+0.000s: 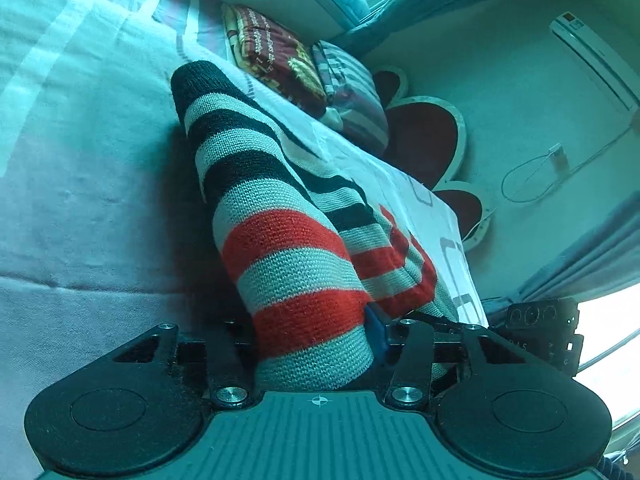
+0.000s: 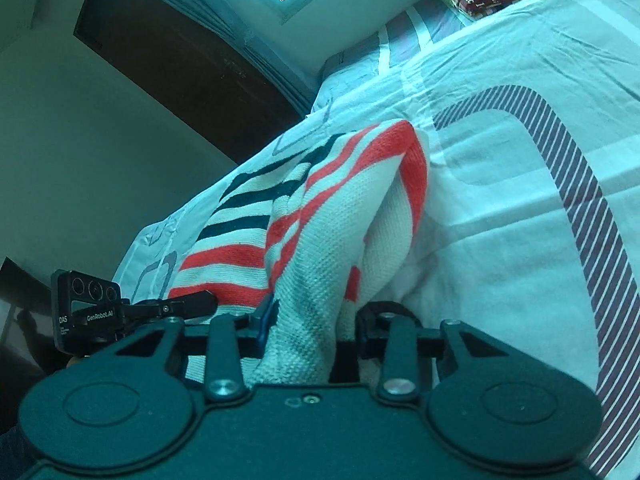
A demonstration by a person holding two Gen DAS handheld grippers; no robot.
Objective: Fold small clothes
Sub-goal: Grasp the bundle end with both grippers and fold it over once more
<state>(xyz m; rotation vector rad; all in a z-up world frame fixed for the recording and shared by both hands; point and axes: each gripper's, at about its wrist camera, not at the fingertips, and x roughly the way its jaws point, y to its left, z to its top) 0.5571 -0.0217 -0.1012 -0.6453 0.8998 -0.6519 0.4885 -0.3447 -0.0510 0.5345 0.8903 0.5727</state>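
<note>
In the left wrist view, the striped knit garment (image 1: 288, 220) rose from 6 o'clock toward 11 o'clock, lifted off the bed (image 1: 80, 200). Its coarse, looped knit carried broad bands: black and pale grey-white at the far end, red and pale near the camera. The cloth bulged in a rounded fold and ran down between the left tongs (image 1: 316, 344), which were clamped on it. A second layer lay flatter on the sheet toward 3 o'clock. At 1 o'clock sat a folded maroon blanket (image 1: 276, 52) with lettering, beside a striped pillow (image 1: 352, 92).

In the right wrist view, the same garment (image 2: 320, 240) stood up from 6 o'clock toward 12 o'clock in soft ridges, red stripes edging a cream waffle-like knit, black stripes at 10 o'clock. The right tongs (image 2: 308, 328) were clamped on its bunched lower edge. The left tongs' black body showed at 9 o'clock. The smooth bedsheet (image 2: 500, 200) bore a curved hatched grey band.
</note>
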